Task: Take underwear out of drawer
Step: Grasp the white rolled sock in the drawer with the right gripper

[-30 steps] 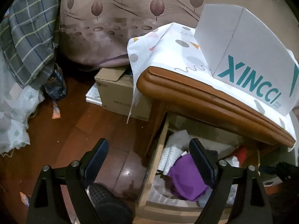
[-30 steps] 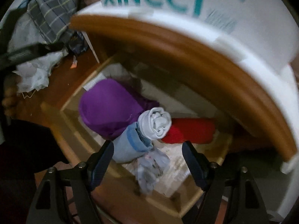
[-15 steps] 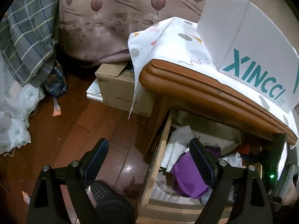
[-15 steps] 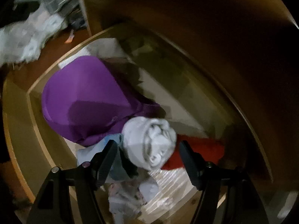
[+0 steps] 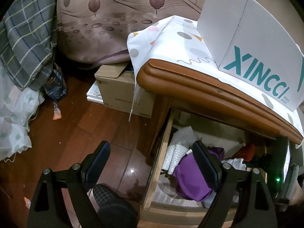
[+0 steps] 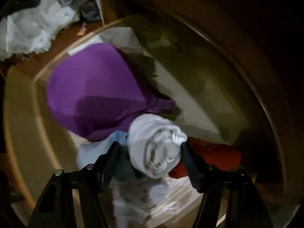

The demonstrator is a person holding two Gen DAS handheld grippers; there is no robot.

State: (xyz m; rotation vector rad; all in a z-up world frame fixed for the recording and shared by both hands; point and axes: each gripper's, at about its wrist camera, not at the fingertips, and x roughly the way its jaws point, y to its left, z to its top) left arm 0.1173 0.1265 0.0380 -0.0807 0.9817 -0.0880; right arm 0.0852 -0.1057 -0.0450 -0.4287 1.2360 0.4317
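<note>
The wooden drawer stands pulled out under the nightstand top. Inside lie a purple garment, a rolled white underwear piece, a pale blue garment and a red one. My right gripper points down into the drawer with the white roll between its closing jaws. The right finger touches the roll; the left finger still stands a little off it. My left gripper hovers open and empty over the drawer's left wall and the floor. The purple garment also shows there.
The nightstand top overhangs the drawer's back and carries a dotted cloth and a white XINCCI box. A cardboard box sits on the wooden floor to the left. Plaid fabric hangs far left. A person's foot is by the drawer.
My right gripper has dropped into the drawer and narrowed its jaws around the white roll. It came into the left wrist view at the right edge. The left gripper kept still.
</note>
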